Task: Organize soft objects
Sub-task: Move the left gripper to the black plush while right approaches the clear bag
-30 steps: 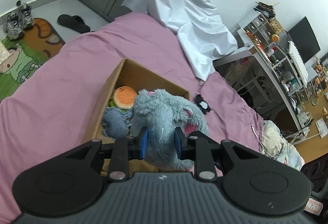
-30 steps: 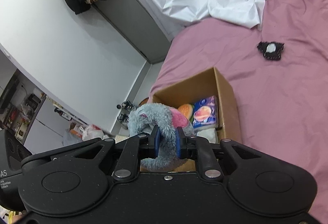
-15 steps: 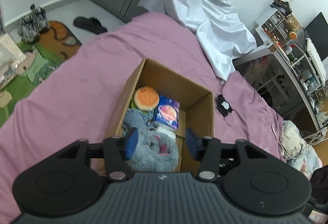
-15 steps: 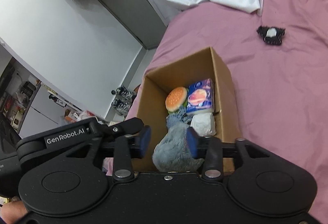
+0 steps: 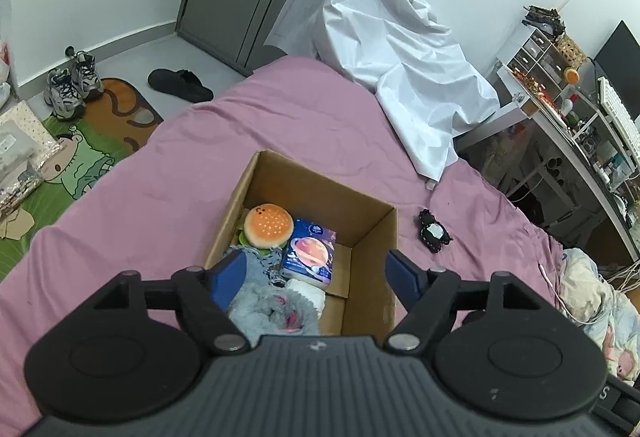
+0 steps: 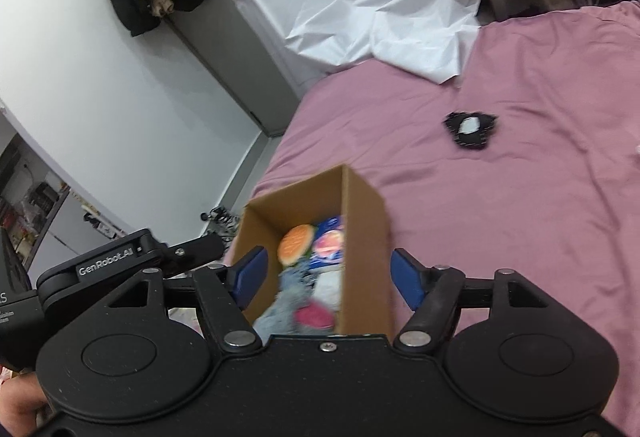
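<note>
An open cardboard box (image 5: 376, 233) (image 6: 362, 213) stands on the pink bed (image 5: 168, 173). Inside lie a grey plush elephant (image 5: 272, 311) (image 6: 286, 301), a burger plush (image 5: 267, 225) (image 6: 296, 245), a blue tissue pack (image 5: 310, 257) (image 6: 330, 243) and something white. My left gripper (image 5: 316, 275) is open and empty above the box's near end. My right gripper (image 6: 326, 277) is open and empty above the box too. A small black-and-white plush (image 5: 433, 235) (image 6: 470, 129) lies on the bed to the right of the box.
A white sheet (image 5: 400, 69) (image 6: 380, 13) drapes over the bed's far end. A cluttered desk (image 5: 568, 125) stands at the right, a patterned bundle (image 5: 592, 301) lies at the bed's right edge. Shoes (image 5: 72, 85), a slipper (image 5: 180, 85) and a mat (image 5: 80, 157) lie on the floor at left.
Both grippers held the grey elephant above the box; they opened and it dropped into the box. Both grippers have since pulled back and opened wider.
</note>
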The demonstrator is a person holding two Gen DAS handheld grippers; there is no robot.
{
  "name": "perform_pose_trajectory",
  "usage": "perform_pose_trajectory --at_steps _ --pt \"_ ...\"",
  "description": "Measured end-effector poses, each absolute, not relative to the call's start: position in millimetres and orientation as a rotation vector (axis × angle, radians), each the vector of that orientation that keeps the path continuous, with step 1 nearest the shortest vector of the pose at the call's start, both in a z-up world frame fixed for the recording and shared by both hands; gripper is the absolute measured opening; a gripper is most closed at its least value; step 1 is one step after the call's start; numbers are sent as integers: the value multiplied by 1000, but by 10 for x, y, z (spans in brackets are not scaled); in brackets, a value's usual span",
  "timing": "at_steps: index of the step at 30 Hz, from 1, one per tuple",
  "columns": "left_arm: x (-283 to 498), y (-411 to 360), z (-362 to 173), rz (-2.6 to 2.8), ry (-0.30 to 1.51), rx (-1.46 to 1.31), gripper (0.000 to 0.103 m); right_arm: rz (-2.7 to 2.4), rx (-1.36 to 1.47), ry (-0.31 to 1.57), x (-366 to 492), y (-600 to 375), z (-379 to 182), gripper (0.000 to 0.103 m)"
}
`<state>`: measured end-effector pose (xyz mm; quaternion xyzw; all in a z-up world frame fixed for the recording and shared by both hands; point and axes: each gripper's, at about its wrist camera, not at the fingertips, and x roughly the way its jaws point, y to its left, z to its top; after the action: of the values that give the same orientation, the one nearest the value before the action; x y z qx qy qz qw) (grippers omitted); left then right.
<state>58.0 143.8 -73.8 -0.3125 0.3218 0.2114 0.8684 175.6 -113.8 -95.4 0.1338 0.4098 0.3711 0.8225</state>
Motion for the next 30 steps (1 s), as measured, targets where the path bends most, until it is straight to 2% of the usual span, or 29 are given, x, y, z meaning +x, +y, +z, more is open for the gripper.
perform_pose_trajectory --at_steps 6,14,30 --pt "687 1399 -748 433 677 -630 80 737 265 851 1951 -1333 -1005 71" --pt "894 1257 -752 392 692 -549 89 600 275 850 2285 -1728 -1126 86" --pt "1274 984 -713 372 722 -480 92 416 354 805 2668 -2347 -1465 90"
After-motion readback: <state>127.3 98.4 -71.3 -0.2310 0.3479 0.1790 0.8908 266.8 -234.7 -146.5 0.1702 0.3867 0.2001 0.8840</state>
